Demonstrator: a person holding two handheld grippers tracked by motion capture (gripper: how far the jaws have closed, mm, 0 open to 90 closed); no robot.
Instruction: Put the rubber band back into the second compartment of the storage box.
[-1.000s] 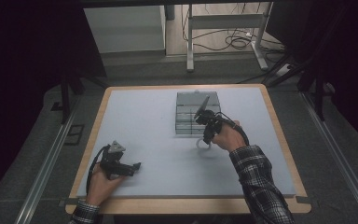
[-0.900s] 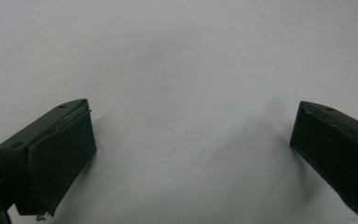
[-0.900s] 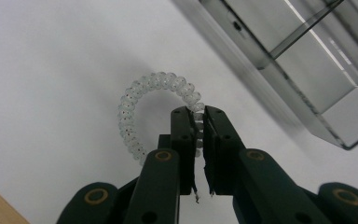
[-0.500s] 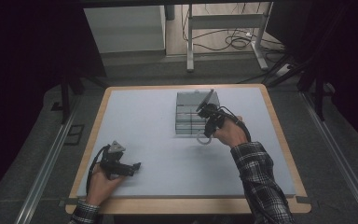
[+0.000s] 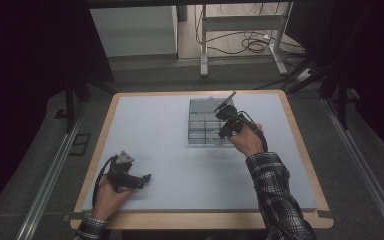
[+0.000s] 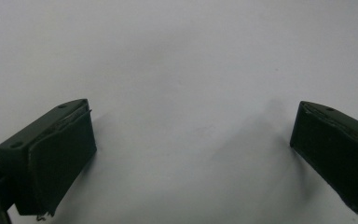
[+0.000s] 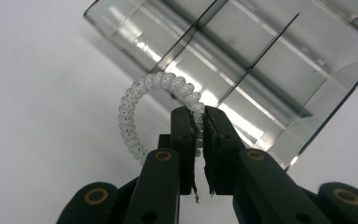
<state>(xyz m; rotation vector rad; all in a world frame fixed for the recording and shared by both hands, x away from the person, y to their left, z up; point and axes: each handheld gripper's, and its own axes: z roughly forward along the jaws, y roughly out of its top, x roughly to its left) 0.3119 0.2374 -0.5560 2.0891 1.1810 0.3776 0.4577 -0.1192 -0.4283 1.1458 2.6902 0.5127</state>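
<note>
We see a clear coiled hair tie (image 7: 142,109) pinched between the fingers (image 7: 185,135) of the right gripper (image 7: 199,126), which are closed tight on one side of the ring. In the right gripper view the loop stands up and away from the fingers, its open face turned toward the camera, with its far edge just in front of the near wall of a clear divided box (image 7: 242,60). In the high view the hair tie (image 5: 216,138) is a faint ring at the near edge of that box (image 5: 200,122), right of the desk's (image 5: 145,130) middle and toward its far side. We cannot tell whether the ring touches the desk or the box.

The right hand (image 5: 247,140) reaches in from the near right, its plaid sleeve (image 5: 275,195) slanting up and to the left, and the right gripper (image 5: 226,129) points toward the box.

The left hand (image 5: 111,192) rests at the near left corner of the desk, well apart from the box. Its left gripper (image 5: 145,178) lies low and points right. In the left gripper view its fingers (image 6: 51,158) are spread wide over bare pale desk, holding nothing
</note>
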